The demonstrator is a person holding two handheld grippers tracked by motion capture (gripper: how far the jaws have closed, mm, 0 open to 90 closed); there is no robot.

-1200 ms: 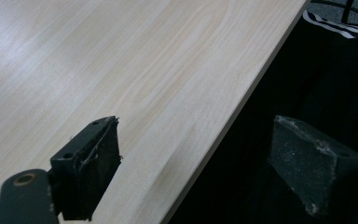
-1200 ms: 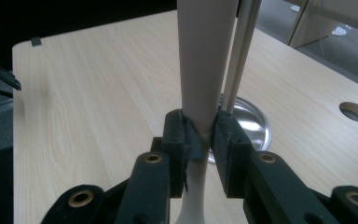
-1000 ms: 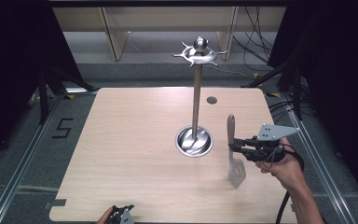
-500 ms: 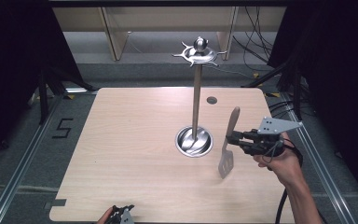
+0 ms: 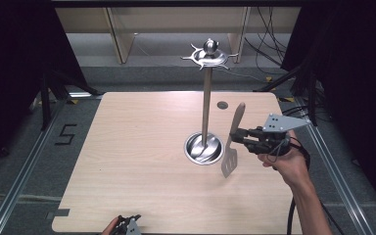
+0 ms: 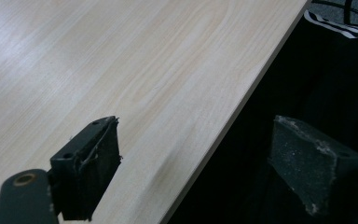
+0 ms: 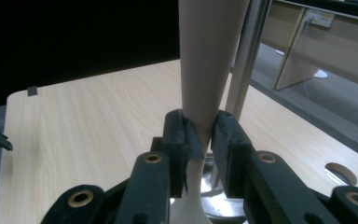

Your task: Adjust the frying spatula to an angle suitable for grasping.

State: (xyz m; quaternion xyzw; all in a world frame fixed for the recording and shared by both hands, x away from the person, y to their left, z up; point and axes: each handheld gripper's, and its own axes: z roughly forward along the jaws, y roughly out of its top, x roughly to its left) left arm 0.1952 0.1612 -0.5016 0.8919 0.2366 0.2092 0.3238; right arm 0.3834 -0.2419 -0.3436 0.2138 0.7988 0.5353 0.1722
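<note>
Spatula held upright beside the stand

The right claw (image 5: 241,137) is clamped on the neck of the spatula (image 5: 231,152), blade down over the worktop (image 5: 127,147); it looks light, stiff and smooth, so grip low. The left claw (image 6: 196,158) gapes empty.

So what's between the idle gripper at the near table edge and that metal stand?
Nothing: in the high view, only bare table lies between the left gripper and the stand.
</note>
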